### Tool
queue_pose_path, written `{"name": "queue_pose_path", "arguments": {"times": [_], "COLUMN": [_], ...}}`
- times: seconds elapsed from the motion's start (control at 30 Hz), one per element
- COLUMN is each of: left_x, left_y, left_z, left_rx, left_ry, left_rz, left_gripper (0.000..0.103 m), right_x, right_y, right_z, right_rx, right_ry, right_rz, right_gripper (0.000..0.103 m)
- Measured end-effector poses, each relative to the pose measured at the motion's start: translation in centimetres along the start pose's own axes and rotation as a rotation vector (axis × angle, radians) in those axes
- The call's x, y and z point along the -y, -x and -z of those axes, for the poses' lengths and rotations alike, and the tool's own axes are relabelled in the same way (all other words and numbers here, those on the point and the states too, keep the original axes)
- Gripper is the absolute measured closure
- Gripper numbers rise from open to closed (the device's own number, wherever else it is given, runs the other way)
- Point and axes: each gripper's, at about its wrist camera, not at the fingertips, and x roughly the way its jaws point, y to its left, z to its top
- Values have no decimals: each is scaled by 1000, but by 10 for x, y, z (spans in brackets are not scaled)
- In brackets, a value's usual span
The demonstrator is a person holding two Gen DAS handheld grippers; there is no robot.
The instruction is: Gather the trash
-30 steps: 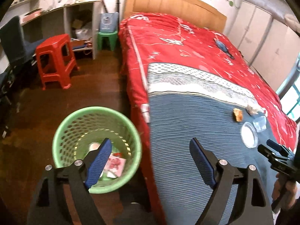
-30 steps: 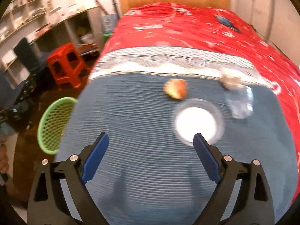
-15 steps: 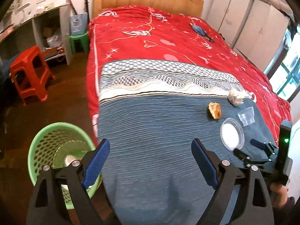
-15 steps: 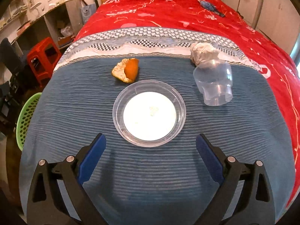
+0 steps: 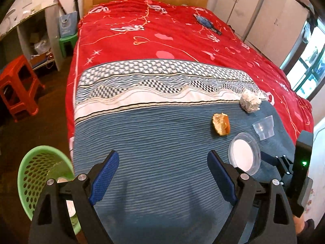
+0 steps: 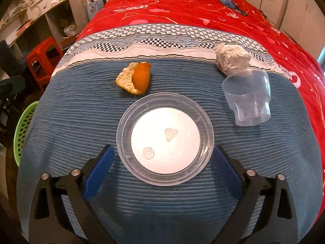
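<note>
On the blue blanket lie a clear round plastic lid [image 6: 165, 138] [image 5: 244, 155], an orange peel [image 6: 135, 77] [image 5: 221, 124], a clear plastic cup on its side [image 6: 248, 98] [image 5: 263, 126] and a crumpled white paper ball [image 6: 231, 58] [image 5: 250, 101]. My right gripper [image 6: 163, 166] is open, its blue pads either side of the lid's near edge, not touching it. My left gripper [image 5: 162, 178] is open and empty over the blanket's near part. A green mesh trash basket [image 5: 30, 174] [image 6: 22, 130] stands on the floor at the bed's left, with some trash inside.
The bed [image 5: 162, 30] has a red quilt with a blue object [image 5: 207, 23] far back. A red stool [image 5: 16, 89] and a green stool [image 5: 68, 42] stand on the dark floor left. Wardrobes [image 5: 264, 16] line the right wall.
My right gripper moved forward until the lid sits between its pads. My left gripper swung right from above the basket to over the blanket.
</note>
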Motion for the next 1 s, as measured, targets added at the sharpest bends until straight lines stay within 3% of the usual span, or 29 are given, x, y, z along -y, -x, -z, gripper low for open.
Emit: {"name": "queue_pose_path", "arguments": {"times": [0.43, 0.8, 1.0], "left_x": [65, 92, 102], "left_y": [-54, -98, -114], "left_z": [-25, -33, -35], "left_rx": [-46, -95, -109], "left_ry": [-88, -106, -124], "left_rz": [80, 99, 89], "left_gripper": [18, 18, 36], "right_x": [22, 27, 27], "right_y": [39, 55, 55], "right_z": [19, 36, 39], "right_rx": [41, 51, 51], "right_ry": [-6, -11, -14], "right_rz": [-28, -51, -53], "right_gripper": [14, 14, 14]}}
